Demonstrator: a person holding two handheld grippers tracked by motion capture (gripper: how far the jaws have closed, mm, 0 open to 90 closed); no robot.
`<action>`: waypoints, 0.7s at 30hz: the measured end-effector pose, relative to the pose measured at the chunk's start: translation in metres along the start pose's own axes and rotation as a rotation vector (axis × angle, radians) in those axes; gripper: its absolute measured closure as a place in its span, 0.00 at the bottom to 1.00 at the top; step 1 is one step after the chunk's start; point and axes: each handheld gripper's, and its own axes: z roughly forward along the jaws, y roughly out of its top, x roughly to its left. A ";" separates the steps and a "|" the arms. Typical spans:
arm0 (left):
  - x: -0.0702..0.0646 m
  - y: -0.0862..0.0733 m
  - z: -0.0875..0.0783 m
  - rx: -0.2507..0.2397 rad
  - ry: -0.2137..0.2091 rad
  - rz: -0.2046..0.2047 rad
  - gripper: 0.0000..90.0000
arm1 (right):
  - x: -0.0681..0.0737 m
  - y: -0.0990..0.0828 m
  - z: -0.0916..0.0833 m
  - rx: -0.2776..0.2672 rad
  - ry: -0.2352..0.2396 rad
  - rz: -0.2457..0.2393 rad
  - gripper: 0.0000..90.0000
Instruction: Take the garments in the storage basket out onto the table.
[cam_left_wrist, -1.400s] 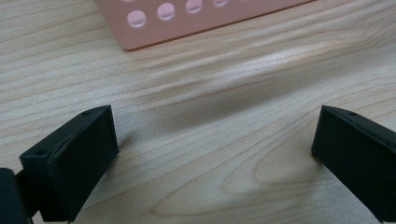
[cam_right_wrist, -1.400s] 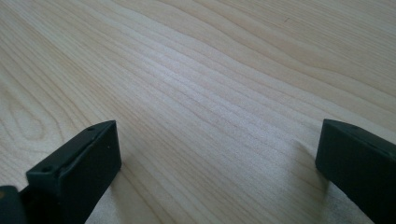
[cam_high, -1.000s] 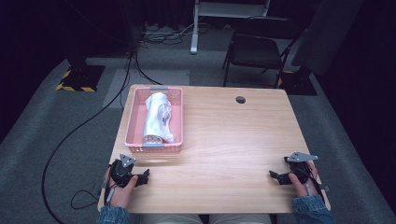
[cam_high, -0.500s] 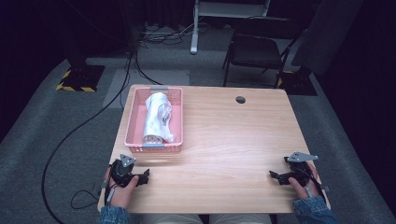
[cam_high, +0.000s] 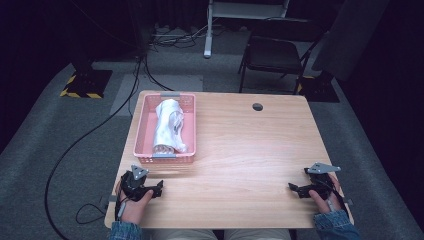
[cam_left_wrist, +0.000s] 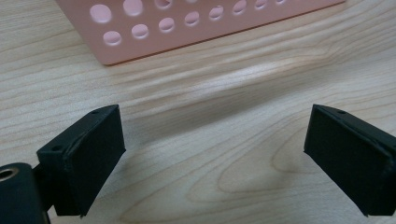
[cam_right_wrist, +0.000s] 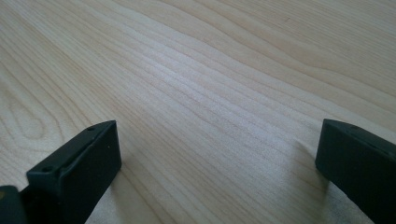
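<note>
A pink perforated basket (cam_high: 141, 131) stands at the table's left, and a white crumpled bundle (cam_high: 169, 125) lies in it. My left gripper (cam_high: 159, 186) rests on the table near the front left corner, just in front of the basket. Its jaws have just been closing a little; they stand wide apart with only bare wood between them (cam_left_wrist: 215, 158). The basket's wall (cam_left_wrist: 154, 42) shows ahead in the left gripper view. My right gripper (cam_high: 295, 189) rests near the front right corner, open over bare wood (cam_right_wrist: 219, 172).
The wooden table (cam_high: 250, 150) has a small dark cable hole (cam_high: 257, 106) near its far edge. Behind the table are a black folding chair (cam_high: 272, 57), a white stand leg (cam_high: 207, 30) and cables on grey carpet.
</note>
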 end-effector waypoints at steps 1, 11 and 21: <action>-0.001 0.000 -0.001 0.003 0.000 -0.005 0.05 | 0.000 0.000 0.000 0.000 0.000 0.000 0.00; -0.006 0.006 -0.010 -0.044 0.010 0.000 0.06 | 0.000 0.000 0.000 0.000 0.000 0.000 0.00; -0.007 0.011 -0.017 -0.050 0.055 0.018 0.07 | 0.000 0.000 0.000 0.000 -0.004 0.002 0.00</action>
